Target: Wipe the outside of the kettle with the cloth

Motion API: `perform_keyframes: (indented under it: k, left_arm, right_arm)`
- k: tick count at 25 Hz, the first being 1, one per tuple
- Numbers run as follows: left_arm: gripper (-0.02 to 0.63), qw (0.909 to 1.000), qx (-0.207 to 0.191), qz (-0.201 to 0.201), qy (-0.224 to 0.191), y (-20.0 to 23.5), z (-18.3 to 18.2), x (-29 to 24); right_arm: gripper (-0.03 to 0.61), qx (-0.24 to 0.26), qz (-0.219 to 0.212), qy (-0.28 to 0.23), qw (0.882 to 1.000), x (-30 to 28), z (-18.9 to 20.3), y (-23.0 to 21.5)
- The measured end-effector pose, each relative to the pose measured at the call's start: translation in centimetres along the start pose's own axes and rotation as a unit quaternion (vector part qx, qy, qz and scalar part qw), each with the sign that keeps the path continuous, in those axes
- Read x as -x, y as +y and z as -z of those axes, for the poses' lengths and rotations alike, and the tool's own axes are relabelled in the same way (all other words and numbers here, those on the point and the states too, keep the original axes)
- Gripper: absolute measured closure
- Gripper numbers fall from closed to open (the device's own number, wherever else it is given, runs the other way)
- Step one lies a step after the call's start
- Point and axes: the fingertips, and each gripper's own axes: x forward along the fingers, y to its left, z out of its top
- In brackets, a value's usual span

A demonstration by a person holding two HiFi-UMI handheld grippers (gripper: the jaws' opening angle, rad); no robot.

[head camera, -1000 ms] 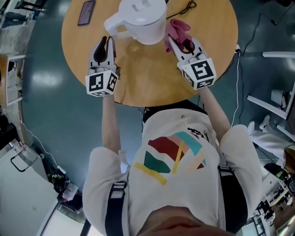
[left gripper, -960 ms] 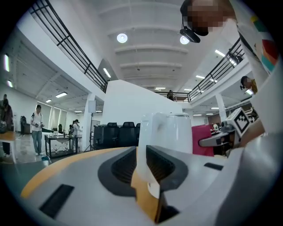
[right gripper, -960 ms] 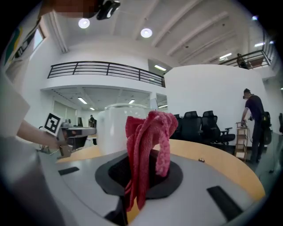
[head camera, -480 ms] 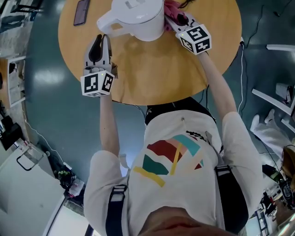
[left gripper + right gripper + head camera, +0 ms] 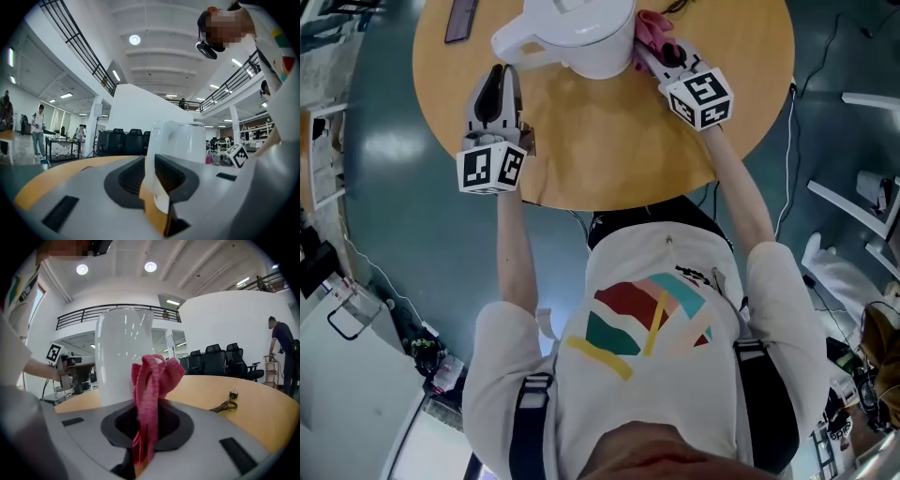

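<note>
A white kettle stands at the far side of the round wooden table, its handle turned left. My left gripper points level at that handle, and its jaws are nearly together on the handle's outer edge. My right gripper is shut on a pink cloth, which lies against the kettle's right side. In the right gripper view the cloth stands bunched out of the jaws, just in front of the kettle wall.
A dark phone lies at the table's far left. A small dark bunch of keys or cord rests on the table right of the cloth. The table's near edge is close to my body. People and chairs are far behind.
My right gripper has carried the cloth away from me and lower, up to the kettle's right side. The left gripper has stayed at the handle.
</note>
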Motion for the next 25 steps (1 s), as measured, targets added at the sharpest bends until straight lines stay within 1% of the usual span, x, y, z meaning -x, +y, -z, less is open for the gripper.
perform_keyframes:
  k: [4,7,10,12,14,16,18,20,25]
  left_arm:
    - [0.503,1.0,-0.001,-0.001,-0.003,-0.2,0.1,0.1]
    - [0.503,1.0,-0.001,0.0,-0.01,-0.6,0.1,-0.1]
    - [0.503,0.9999,0.001,-0.006,-0.016,-0.6,0.2,-0.2]
    - [0.503,0.9998,0.006,-0.008,-0.016,-0.5,0.3,-0.3]
    - [0.503,0.9999,0.001,0.009,-0.01,-1.0,0.5,-0.6]
    - [0.502,0.9991,-0.02,0.037,0.005,-2.5,1.1,-1.1]
    - [0.502,0.9979,-0.036,0.051,0.014,-3.9,1.8,-1.7]
    - [0.502,0.9982,-0.03,0.051,0.009,-4.2,1.9,-2.0]
    - [0.502,0.9989,-0.025,0.039,0.001,-2.7,1.7,-2.1]
  right_arm:
    - [0.54,-0.023,0.006,-0.014,1.0,1.9,0.5,3.1]
    - [0.54,-0.029,-0.017,-0.027,0.999,2.8,0.3,6.0]
    - [0.54,-0.017,-0.044,-0.03,0.998,2.6,-0.3,8.6]
    - [0.54,-0.011,-0.048,-0.027,0.998,2.0,-0.4,9.6]
    - [0.54,-0.01,-0.042,-0.022,0.999,1.3,-0.5,10.2]
    - [0.54,-0.011,-0.041,-0.018,0.999,0.5,-0.6,11.0]
    - [0.54,-0.011,-0.041,-0.016,0.999,-0.2,-0.9,11.8]
    - [0.54,-0.013,-0.03,-0.013,0.999,-0.8,-1.1,12.3]
    - [0.54,-0.007,0.029,0.013,0.999,-2.6,-0.1,13.0]
